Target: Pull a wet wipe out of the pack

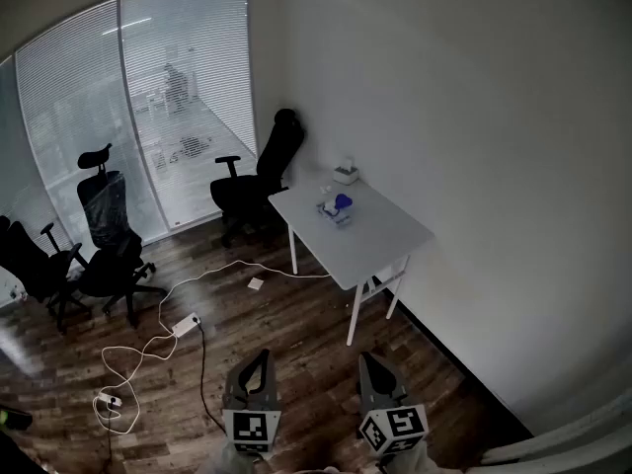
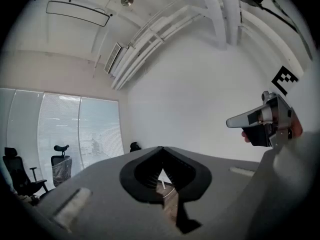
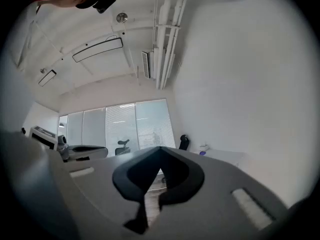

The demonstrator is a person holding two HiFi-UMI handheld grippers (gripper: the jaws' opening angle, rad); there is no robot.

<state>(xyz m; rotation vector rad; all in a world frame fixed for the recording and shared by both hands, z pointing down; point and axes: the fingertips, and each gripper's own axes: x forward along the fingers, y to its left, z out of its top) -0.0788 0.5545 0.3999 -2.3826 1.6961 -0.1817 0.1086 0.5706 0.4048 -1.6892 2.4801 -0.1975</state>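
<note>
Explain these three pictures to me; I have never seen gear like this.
There is no robot here: a person holds a two-jaw tool in each hand. The wide picture comes from a camera on the person's head, looking down at the left gripper and the right gripper, each carrying a marker cube. The other two pictures come from cameras riding on each gripper, looking along its jaws. Both pairs of jaws are shut and empty. Across the room stands a white table. On it lie what looks like the wet wipe pack, blue on top, and a small white box, far from both grippers.
</note>
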